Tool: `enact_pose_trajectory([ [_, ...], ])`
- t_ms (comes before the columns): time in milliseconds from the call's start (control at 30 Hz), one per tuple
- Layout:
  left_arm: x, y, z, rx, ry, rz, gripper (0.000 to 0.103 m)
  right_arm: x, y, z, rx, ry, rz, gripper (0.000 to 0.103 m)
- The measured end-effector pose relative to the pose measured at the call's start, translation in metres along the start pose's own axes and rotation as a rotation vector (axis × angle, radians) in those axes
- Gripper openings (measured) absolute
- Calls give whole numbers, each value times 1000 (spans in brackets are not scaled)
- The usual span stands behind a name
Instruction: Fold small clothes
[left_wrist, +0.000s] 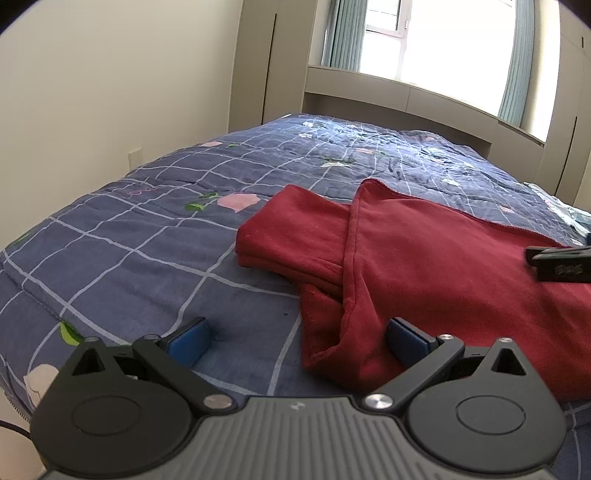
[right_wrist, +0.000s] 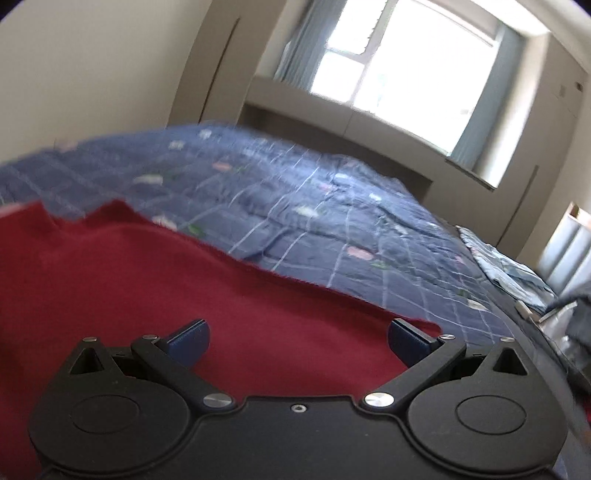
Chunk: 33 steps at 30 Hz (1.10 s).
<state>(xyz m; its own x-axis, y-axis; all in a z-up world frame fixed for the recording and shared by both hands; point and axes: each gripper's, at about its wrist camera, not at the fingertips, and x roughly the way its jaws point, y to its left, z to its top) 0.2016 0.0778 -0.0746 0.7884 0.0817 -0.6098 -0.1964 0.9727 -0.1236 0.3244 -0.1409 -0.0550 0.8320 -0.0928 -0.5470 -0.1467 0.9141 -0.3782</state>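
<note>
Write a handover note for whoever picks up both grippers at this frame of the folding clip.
Left gripper: open, empty, low at the near left corner of the red garment.
Right gripper: open, empty, over the garment's right part.
Garment lies on the blue checked quilt, one sleeve folded out to the left, a hem flap turned over it.
Done: partial fold at most.
Left: grasp edges, finish the fold.

The red garment (left_wrist: 443, 251) was seen as soft matt knit cloth w/ a fine rib and a stitched hem; in the right wrist view its surface (right_wrist: 147, 277) was blurred. The bed quilt (left_wrist: 147, 229) was stitched cotton-like fabric, matt, lightly puckered. The left gripper (left_wrist: 299, 341) body was matt black plastic w/ a ribbed grey plate; shiny metal pivot pins were noted. Its fingers (left_wrist: 192, 339) were faced w/ smooth blue pads. The right gripper (right_wrist: 299, 341) was likewise matt black plastic.
</note>
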Motion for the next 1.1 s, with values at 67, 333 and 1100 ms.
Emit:
enact_pose_trajectory([
  [67,1,0,0,1,-1,-1,103,10,9,-12,-12,24,18,102],
  [333,2,0,-1,10,-7,6,103,-2,13,-25,-17,-55,-24,102],
  [1100,-3,-2,-9,17,-49,16,103,-74,4,-87,191,-83,121,103],
])
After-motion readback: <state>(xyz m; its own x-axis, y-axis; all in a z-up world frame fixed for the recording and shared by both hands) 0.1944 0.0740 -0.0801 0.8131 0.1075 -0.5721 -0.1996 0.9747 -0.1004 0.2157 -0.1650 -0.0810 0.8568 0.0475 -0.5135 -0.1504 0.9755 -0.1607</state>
